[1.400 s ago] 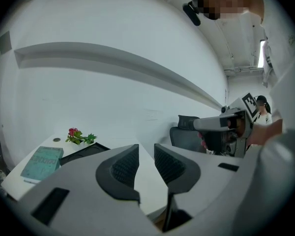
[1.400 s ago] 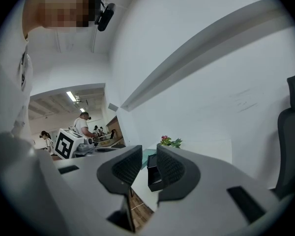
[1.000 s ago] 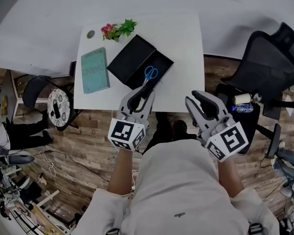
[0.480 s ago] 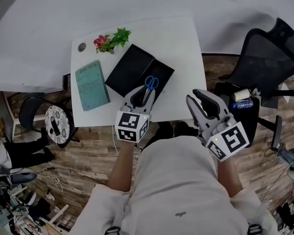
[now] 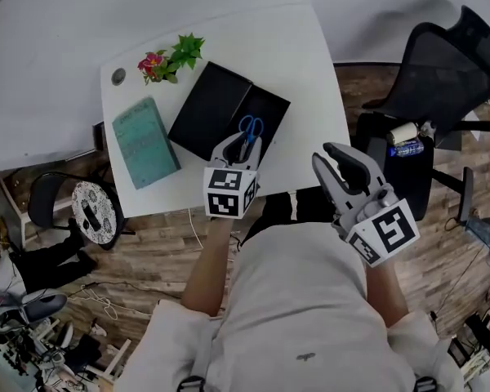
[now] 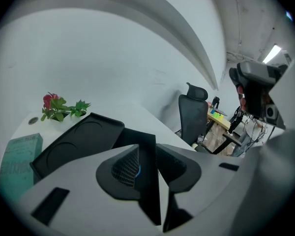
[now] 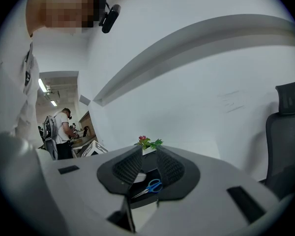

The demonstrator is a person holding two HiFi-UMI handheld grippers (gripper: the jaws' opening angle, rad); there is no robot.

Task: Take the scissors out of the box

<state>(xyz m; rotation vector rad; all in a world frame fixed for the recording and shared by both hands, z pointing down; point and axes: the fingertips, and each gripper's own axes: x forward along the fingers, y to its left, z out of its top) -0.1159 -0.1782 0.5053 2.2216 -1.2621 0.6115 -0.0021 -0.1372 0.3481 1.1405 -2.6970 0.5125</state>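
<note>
The black box point(image 5: 271, 107) lies open on the white table point(image 5: 302, 55), its lid point(image 5: 208, 109) flat beside it on the left. Blue-handled scissors point(image 5: 249, 127) rest inside the base. My left gripper point(image 5: 238, 144) hovers over the box's near edge just short of the scissors, jaws a little apart, nothing between them. In the left gripper view point(image 6: 146, 149) only a blue sliver of the scissors point(image 6: 136, 169) shows behind one pad. My right gripper point(image 5: 336, 158) hangs off the table's front right corner, narrowly open and empty; its view point(image 7: 148, 151) frames the scissors point(image 7: 150, 186) between the jaws.
A teal book point(image 5: 144, 141) lies left of the lid, with a small plant point(image 5: 167, 57) and a round disc point(image 5: 118, 76) behind it. A black office chair point(image 5: 441, 64) stands to the right, a patterned stool point(image 5: 94, 211) at the left. A person point(image 7: 64, 132) stands far off.
My left gripper has moved forward over the table edge to the box's near side, closer to the scissors. The right gripper has stayed about where it was.
</note>
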